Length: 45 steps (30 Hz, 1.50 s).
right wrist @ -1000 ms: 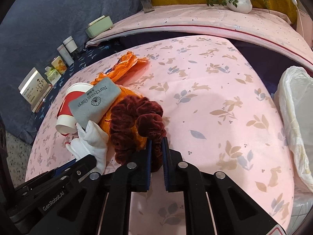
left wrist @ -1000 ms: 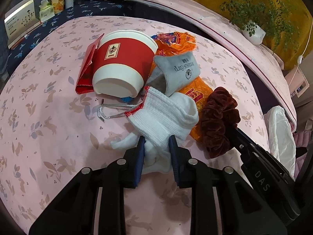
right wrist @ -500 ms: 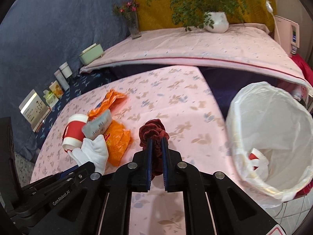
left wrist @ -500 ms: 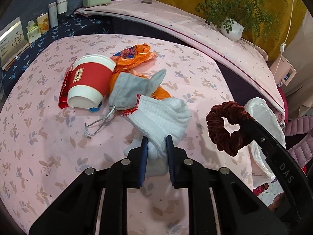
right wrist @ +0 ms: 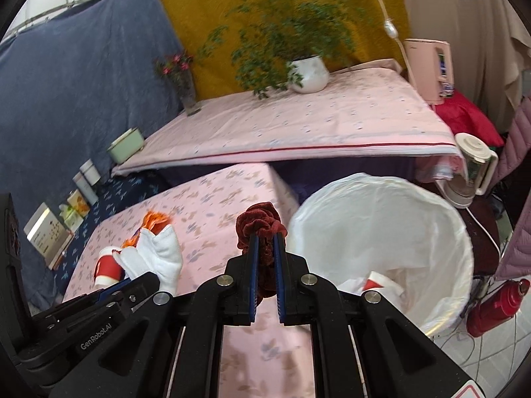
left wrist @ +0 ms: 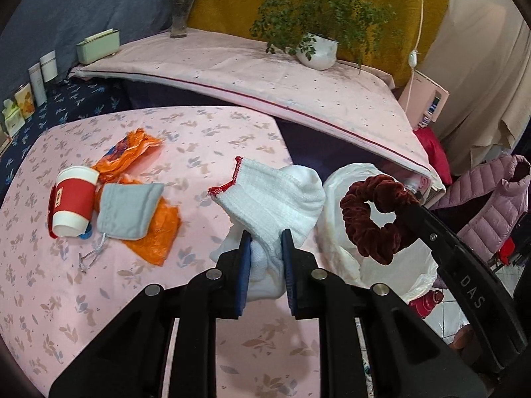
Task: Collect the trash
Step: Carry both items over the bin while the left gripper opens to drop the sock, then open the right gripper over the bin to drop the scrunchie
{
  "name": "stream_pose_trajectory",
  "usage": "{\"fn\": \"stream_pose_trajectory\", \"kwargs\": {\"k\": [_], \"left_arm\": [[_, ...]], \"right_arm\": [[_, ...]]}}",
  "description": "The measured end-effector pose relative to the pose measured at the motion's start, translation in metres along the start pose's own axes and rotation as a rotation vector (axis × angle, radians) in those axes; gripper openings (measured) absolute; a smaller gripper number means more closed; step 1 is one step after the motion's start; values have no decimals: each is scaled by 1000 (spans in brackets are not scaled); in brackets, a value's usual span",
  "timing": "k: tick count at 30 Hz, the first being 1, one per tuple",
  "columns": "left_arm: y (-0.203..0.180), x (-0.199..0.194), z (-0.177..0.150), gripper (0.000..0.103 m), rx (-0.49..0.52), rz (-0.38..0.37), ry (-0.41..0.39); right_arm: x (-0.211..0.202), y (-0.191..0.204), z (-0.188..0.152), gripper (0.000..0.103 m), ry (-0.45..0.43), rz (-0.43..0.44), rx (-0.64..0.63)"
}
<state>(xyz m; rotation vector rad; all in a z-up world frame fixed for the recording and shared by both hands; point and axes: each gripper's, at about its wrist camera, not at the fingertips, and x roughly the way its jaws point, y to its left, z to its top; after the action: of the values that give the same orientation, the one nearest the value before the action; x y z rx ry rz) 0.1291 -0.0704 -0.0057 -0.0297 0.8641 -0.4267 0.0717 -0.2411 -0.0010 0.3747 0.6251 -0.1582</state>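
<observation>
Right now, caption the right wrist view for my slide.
Right gripper clamps a dark red velvet scrunchie beside the white-lined trash bin.

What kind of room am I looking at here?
Probably a lived-in home room: floral cloths cover the tables, a potted plant sits at the back, and a lined bin and kettle stand nearby.

"DAS" is printed in pale letters on the black right gripper [left wrist: 403, 214], just right of the bin [left wrist: 335, 205]. "GenRobot.AI" runs along the black left gripper [right wrist: 146, 272], left of the bin [right wrist: 381, 185]. The red cup's [left wrist: 71, 197] small label and the card [right wrist: 46, 232] beyond it are too small to read.
</observation>
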Motion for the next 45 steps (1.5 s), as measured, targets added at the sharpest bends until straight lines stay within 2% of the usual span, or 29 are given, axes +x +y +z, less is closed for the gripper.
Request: {"fn": "stream_pose_trajectory", "kwargs": {"k": [15, 19, 20, 22, 45], "left_arm": [[-103, 24, 18, 18, 140, -121, 0], [-117, 34, 19, 25, 140, -168, 19], [-119, 36, 19, 33, 142, -165, 21], [-124, 37, 18, 37, 154, -146, 13], [-105, 40, 17, 39, 115, -69, 16]], "right_arm": [[-29, -98, 13, 9, -54, -113, 114], [-31, -115, 13, 9, -57, -131, 135], [-32, -117, 13, 9, -57, -133, 139], [-32, -122, 12, 9, -57, -137, 145], [-19, -109, 15, 9, -34, -117, 119]]}}
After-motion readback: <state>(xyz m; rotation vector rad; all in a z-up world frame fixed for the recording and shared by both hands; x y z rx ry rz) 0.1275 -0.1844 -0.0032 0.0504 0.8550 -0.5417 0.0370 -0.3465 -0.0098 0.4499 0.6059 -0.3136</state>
